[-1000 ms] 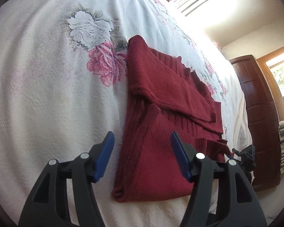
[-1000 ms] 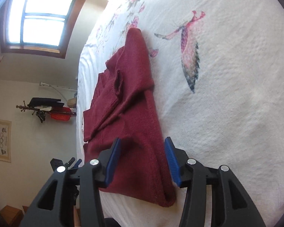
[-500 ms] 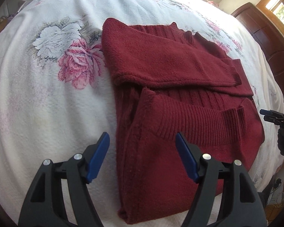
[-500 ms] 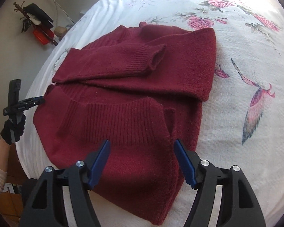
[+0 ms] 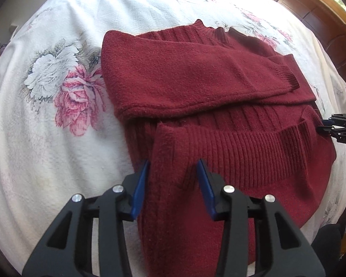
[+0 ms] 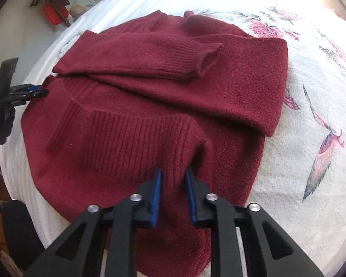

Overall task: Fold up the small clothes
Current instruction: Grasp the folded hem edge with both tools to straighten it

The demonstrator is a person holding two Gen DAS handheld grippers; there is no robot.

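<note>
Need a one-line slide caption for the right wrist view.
Right gripper pinching the hem of a dark red sweater on a floral bedspread.

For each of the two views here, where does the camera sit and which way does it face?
Left wrist: sits behind the left gripper, facing across the red sweater on the floral bedspread; its fingers straddle the hem.
Right wrist: sits behind the right gripper, facing the sweater's other hem corner.
Shared: the sweater, the bedspread; each view shows the other gripper at its edge.
</note>
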